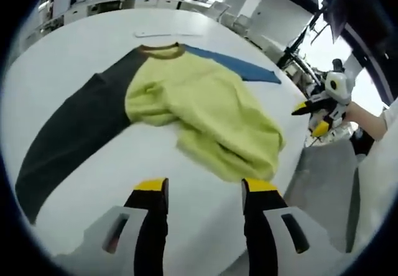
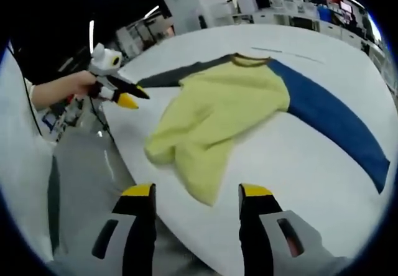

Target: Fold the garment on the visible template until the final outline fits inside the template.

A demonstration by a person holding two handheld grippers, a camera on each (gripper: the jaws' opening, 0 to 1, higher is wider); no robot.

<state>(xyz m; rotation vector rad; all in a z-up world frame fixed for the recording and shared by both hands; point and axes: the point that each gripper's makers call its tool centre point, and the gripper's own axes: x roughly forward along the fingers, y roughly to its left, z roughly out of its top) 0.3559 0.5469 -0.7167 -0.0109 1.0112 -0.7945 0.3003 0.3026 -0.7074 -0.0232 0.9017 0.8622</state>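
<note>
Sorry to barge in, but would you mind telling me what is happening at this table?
A person holds a gripper in each hand over a white table where a long-sleeved shirt lies. Its yellow-green body is rumpled, with the dark sleeve and blue sleeve spread outward. The left gripper and right gripper are both open, near the table edge, holding nothing. No neat fold shows yet.

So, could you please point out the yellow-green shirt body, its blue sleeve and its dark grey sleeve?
yellow-green shirt body (image 2: 217, 111), right gripper view, middle of torso.
blue sleeve (image 2: 329, 117), right gripper view, mid-sleeve.
dark grey sleeve (image 1: 74, 127), left gripper view, mid-sleeve.
</note>
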